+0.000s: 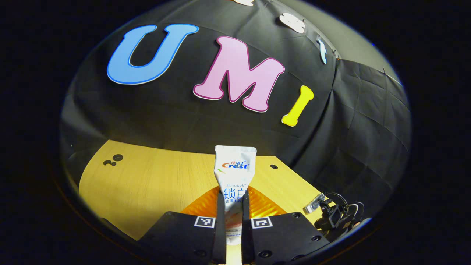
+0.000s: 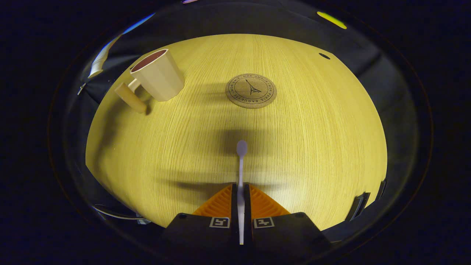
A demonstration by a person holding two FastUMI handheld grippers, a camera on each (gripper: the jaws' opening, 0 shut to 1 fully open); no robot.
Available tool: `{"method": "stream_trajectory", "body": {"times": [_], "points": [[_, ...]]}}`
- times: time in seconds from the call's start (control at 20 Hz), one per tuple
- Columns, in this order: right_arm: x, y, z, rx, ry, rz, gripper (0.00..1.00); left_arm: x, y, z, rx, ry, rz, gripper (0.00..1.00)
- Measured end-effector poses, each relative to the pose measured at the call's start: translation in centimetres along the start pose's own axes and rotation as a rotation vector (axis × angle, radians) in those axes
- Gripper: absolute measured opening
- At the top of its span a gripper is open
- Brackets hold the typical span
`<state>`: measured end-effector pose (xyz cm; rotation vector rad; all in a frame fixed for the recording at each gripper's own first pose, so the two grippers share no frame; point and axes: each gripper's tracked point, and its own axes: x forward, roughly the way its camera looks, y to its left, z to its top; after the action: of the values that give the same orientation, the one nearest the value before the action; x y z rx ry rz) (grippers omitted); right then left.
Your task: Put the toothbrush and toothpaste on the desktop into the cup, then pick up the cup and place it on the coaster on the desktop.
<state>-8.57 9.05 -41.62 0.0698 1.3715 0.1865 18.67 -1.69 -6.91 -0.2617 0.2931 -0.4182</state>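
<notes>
A white toothpaste tube stands up between the fingers of my left gripper, which is shut on it above the wooden desktop. In the right gripper view a thin white toothbrush sticks forward out of my right gripper, shut on its handle and held above the desktop. The cream cup with a wooden handle stands far left, empty inside as far as I see. The round cork coaster lies beyond the toothbrush tip, right of the cup.
A camera with cables sits at the desktop's right edge in the left gripper view. Small dark holes mark the desktop's far left, and one hole lies far right in the right gripper view. Black cloth walls surround the desk.
</notes>
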Motion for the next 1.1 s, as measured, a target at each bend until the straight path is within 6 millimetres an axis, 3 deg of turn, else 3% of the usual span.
{"method": "stream_trajectory", "body": {"times": [0.2,0.45,0.65,0.85,1.1], "points": [[-1.4,0.9,0.7,0.073,-0.093,0.094,0.06,3.2,1.5,-2.1,0.000,0.034,0.019,0.21],[-6.3,0.4,3.1,0.155,-0.266,0.157,0.06,5.3,3.0,-2.1,-0.008,-0.003,0.045,0.21],[-9.3,-0.3,3.3,0.199,-0.342,0.172,0.06,6.8,3.1,-3.0,-0.007,-0.019,0.020,0.21],[-10.7,-0.6,3.7,0.225,-0.390,0.188,0.06,7.4,4.2,-5.3,0.019,0.023,0.066,0.21],[-12.2,0.1,6.4,0.221,-0.465,0.237,0.06,6.6,4.6,-7.6,0.006,0.088,0.100,0.24]]}}
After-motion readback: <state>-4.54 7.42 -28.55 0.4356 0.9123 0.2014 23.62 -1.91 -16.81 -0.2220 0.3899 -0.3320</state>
